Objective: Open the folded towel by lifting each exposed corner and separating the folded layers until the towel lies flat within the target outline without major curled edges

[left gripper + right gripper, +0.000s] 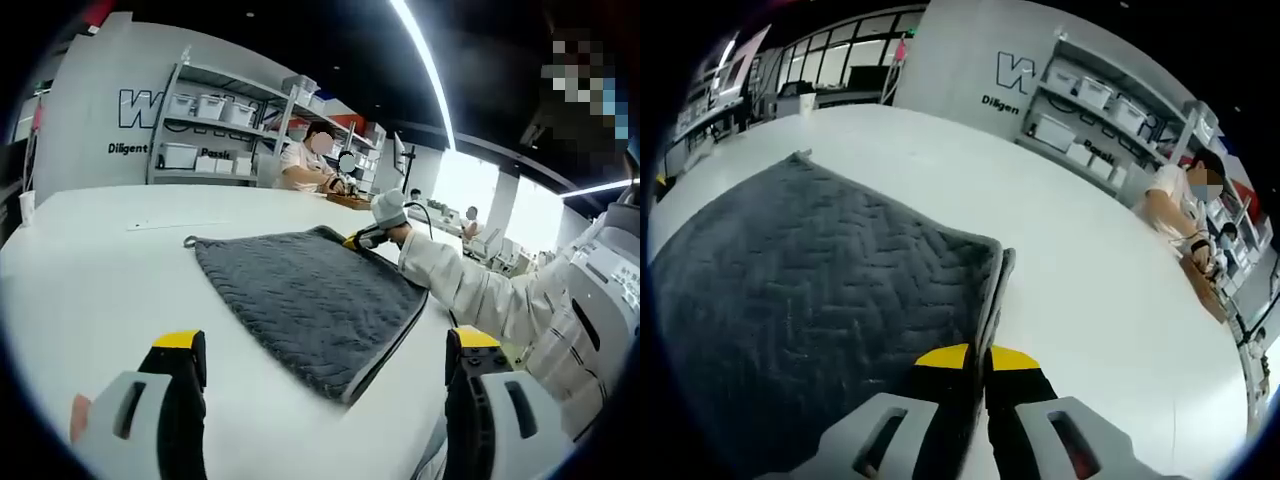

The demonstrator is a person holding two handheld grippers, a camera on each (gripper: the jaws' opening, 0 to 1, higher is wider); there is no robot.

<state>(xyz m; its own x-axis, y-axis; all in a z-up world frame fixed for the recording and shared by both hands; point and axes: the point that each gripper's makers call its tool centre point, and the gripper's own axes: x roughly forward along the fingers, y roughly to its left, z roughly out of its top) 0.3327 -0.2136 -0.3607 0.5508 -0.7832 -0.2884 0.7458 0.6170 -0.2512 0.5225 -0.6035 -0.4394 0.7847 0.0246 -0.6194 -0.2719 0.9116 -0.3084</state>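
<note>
A dark grey towel point(300, 295) with a herringbone weave lies folded on the white table point(100, 270); a small hanging loop sticks out at its far left corner. My left gripper point(325, 342) is open, its yellow-tipped jaws wide apart just short of the towel's near corner, touching nothing. At the towel's far right corner a gloved hand in a white sleeve holds my right gripper point(362, 240). In the right gripper view, the right gripper point(978, 356) is shut on the layered edge of the towel point(810, 290), whose fold runs straight up from the jaws.
Bare white table point(1090, 270) stretches past the towel on all sides. Behind it stand shelves with white bins point(215, 125) and a person point(305, 160) working at a bench. The table's right edge drops off beside the sleeve point(470, 290).
</note>
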